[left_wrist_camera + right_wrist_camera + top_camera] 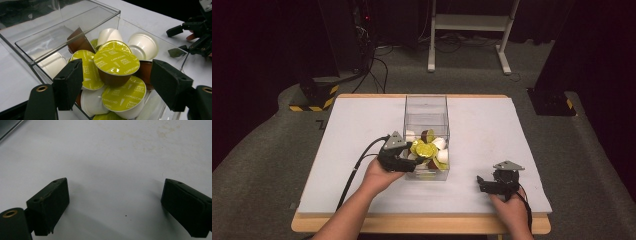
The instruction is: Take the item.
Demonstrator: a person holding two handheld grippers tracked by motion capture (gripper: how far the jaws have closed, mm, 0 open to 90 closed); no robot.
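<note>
Left gripper [113,82] of mine straddles a capsule [116,65] in the box [75,21], jaws apart; right gripper [115,205] gapes empty.

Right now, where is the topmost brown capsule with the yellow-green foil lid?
Brown capsule tops the heap in the clear box, between the left gripper jaws, untouched.

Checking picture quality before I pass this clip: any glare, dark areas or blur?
High view: table well lit, the room behind nearly black. Left gripper view: capsules sharp, reflections on the clear box, near jaws slightly soft. Right gripper view: soft jaw shadows on the bare table, faint stains visible, no glare.
</note>
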